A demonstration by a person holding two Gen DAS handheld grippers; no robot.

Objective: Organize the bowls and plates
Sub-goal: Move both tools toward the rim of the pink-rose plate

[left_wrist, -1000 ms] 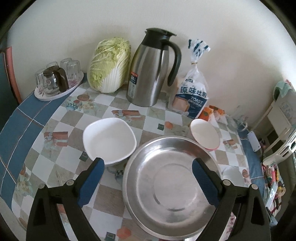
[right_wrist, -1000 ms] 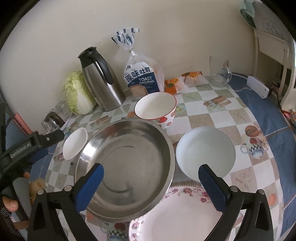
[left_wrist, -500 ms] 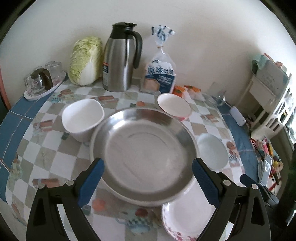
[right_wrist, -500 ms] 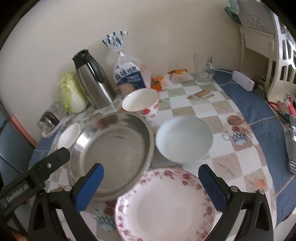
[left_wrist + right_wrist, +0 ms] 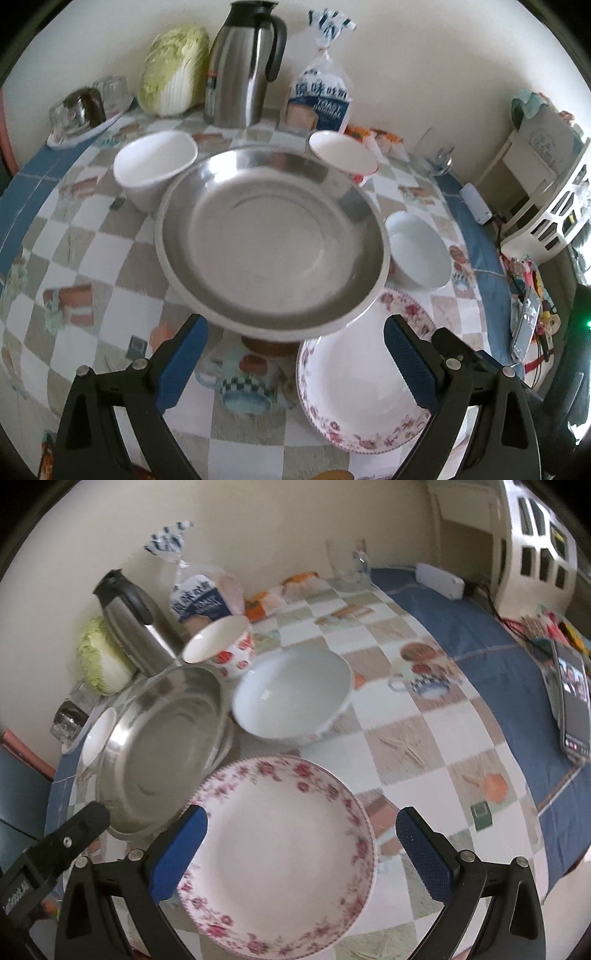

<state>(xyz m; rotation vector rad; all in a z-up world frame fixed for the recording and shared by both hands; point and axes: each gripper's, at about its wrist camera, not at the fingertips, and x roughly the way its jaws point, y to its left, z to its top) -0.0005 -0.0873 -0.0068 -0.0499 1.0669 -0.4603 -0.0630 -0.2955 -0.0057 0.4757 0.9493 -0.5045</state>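
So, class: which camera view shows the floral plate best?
The right wrist view: the floral plate lies nearly whole between the open fingers. The left wrist view shows it partly hidden by the steel dish and a finger.

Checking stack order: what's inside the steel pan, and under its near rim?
The steel pan is empty inside. Its near-right rim overlaps the floral plate. Whether they touch, and the tablecloth beneath, are hidden.
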